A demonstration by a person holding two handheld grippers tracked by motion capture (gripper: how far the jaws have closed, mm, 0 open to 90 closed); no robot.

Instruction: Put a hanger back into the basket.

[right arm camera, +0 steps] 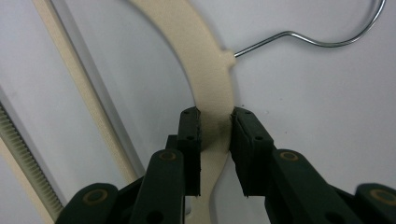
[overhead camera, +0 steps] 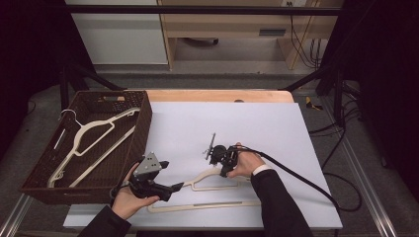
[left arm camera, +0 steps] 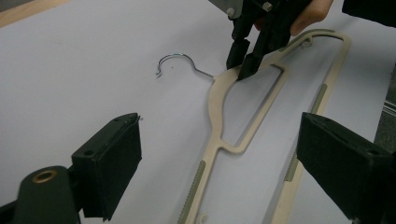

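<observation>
A cream plastic hanger [overhead camera: 207, 177] with a wire hook [overhead camera: 211, 143] lies flat on the white sheet. My right gripper [overhead camera: 224, 172] points down at it, just below the hook. In the right gripper view the gripper [right arm camera: 215, 114] is shut on the hanger's curved neck [right arm camera: 212, 79], with both pads pressing its sides and the hook [right arm camera: 327, 42] beyond. My left gripper [overhead camera: 170, 176] is by the hanger's left end, jaws wide apart. In the left gripper view the gripper [left arm camera: 219, 133] is open, and the hanger [left arm camera: 217, 107] runs ahead toward the right gripper [left arm camera: 243, 65].
A dark wicker basket [overhead camera: 143, 128] stands at the left edge of the sheet and holds two more cream hangers [overhead camera: 94, 131]. The right gripper's cable [overhead camera: 306, 182] trails off to the right. The table's wooden far edge [overhead camera: 217, 95] borders the sheet.
</observation>
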